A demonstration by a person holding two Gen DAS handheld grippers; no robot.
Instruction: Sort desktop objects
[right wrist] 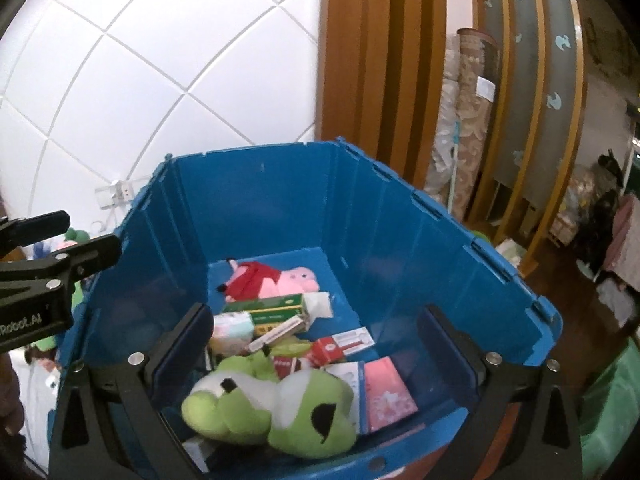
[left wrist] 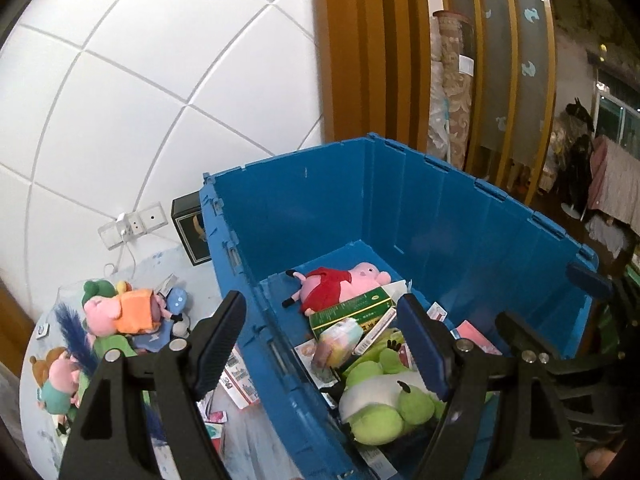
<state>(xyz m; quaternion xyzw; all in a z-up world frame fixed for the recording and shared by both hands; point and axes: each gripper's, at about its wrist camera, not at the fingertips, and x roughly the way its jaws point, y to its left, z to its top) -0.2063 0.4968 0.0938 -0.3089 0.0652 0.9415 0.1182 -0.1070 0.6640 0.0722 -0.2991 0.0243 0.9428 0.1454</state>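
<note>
A big blue crate (left wrist: 312,200) (right wrist: 400,240) holds a pink pig plush in a red dress (left wrist: 336,284) (right wrist: 272,276), a green frog plush (left wrist: 384,404) (right wrist: 272,412), a green box (left wrist: 352,312) (right wrist: 276,306) and several small packets. My left gripper (left wrist: 320,344) is open and empty, straddling the crate's left wall. My right gripper (right wrist: 316,344) is open and empty above the crate, over the frog. More plush toys (left wrist: 120,312) lie on the table left of the crate.
A white tiled wall with a socket and cable (left wrist: 132,224) stands behind the table. A dark framed box (left wrist: 192,228) leans beside the crate. Loose packets (left wrist: 236,380) lie on the table by the crate. Wooden slats (right wrist: 380,60) rise at right.
</note>
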